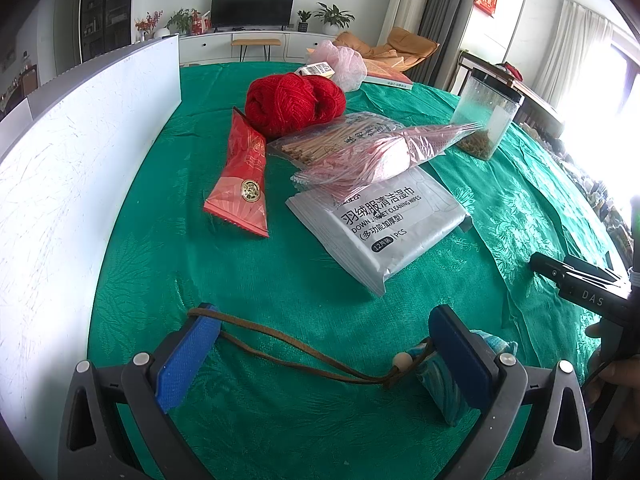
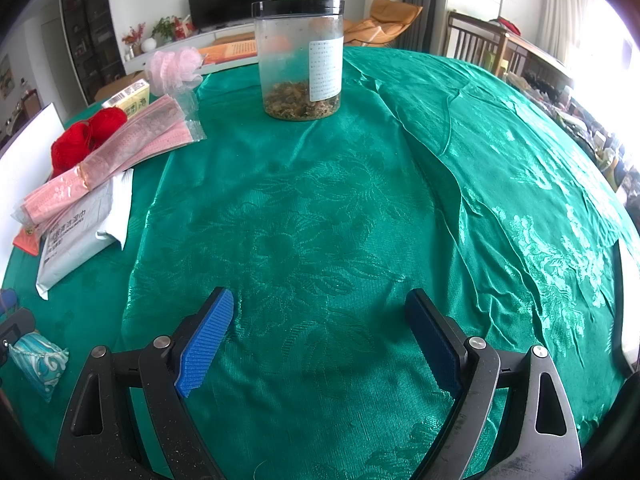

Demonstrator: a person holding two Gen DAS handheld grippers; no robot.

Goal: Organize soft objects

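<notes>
My left gripper (image 1: 324,352) is open over the green tablecloth (image 1: 260,280). A small teal patterned pouch (image 1: 436,380) with a brown cord (image 1: 288,344) and a wooden bead lies between its jaws, against the right finger; it also shows in the right wrist view (image 2: 38,364). Ahead lie red yarn (image 1: 294,102), a red packet (image 1: 242,180), a grey wipes pack (image 1: 384,224), a clear bag of pink masks (image 1: 384,150) and a pink mesh puff (image 1: 346,64). My right gripper (image 2: 320,340) is open and empty above bare cloth.
A white board (image 1: 80,168) stands along the left edge. A clear jar with a black lid (image 2: 300,60) stands at the far middle of the table. A box of sticks (image 1: 316,142), a small carton (image 2: 130,98) and a book (image 1: 390,76) lie beyond.
</notes>
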